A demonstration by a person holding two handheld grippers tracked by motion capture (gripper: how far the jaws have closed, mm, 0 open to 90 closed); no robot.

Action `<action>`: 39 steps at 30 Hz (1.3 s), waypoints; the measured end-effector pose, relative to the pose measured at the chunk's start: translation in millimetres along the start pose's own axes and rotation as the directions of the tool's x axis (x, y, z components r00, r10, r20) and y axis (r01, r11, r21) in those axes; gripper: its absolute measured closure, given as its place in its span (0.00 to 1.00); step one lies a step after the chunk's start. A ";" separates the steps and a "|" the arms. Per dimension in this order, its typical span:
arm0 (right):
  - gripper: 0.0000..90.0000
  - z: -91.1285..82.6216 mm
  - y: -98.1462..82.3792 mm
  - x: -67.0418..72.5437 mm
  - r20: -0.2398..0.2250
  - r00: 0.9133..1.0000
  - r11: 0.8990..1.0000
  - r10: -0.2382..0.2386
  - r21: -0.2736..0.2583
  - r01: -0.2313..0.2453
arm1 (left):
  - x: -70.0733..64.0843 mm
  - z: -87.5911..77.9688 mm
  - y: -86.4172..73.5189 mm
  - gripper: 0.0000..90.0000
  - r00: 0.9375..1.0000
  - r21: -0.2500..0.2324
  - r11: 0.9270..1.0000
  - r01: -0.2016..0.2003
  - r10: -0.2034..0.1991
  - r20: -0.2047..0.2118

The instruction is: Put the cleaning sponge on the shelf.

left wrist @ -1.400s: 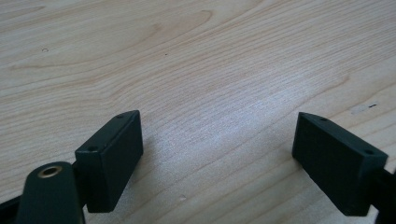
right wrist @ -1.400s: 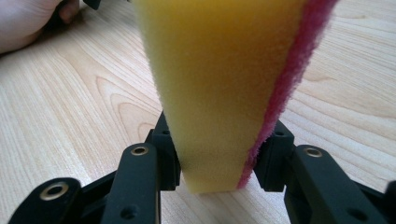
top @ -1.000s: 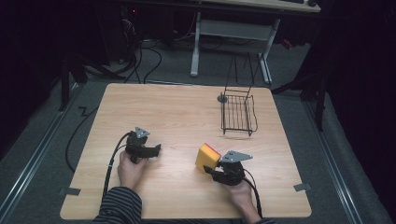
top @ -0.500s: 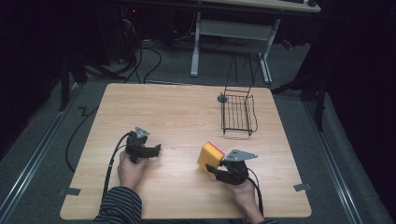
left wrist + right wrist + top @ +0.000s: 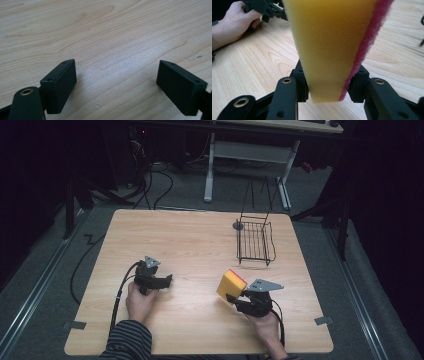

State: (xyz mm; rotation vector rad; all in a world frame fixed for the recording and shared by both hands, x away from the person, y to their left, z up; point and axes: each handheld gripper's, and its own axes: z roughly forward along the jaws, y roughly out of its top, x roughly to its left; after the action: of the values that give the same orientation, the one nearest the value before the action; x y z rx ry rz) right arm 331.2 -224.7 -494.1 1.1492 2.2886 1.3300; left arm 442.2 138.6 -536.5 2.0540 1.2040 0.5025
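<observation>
Pale wood-grain table (image 5: 190, 240) under a dark room: right of centre in the high view, a yellow sponge (image 5: 231, 285) with a red scouring face is pinched at its lower end by the right gripper (image 5: 239, 299), held clear of the wood. It is judged light, soft and compressible. The left gripper (image 5: 162, 281) is held open, empty. A wire basket (image 5: 255, 242) is seen upper right.
</observation>
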 end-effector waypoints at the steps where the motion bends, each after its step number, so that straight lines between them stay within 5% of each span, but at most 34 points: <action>1: 0.67 -2.6 1.0 -1.4 0.004 1.000 1.000 -0.002 -0.005 0.002 | -0.1 0.0 0.0 0.19 1.000 -0.001 1.000 0.000 0.000 -0.001; 39: 0.67 -39.9 15.7 -20.7 0.107 0.994 0.999 -0.004 -0.041 0.008 | 0.1 0.0 0.0 0.19 1.000 -0.001 1.000 0.000 0.000 0.000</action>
State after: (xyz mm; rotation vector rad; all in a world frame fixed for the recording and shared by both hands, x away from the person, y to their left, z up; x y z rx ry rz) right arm 330.2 -260.5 -462.6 1.1699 2.1778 1.2759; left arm 442.2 138.6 -536.6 2.0532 1.2038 0.5022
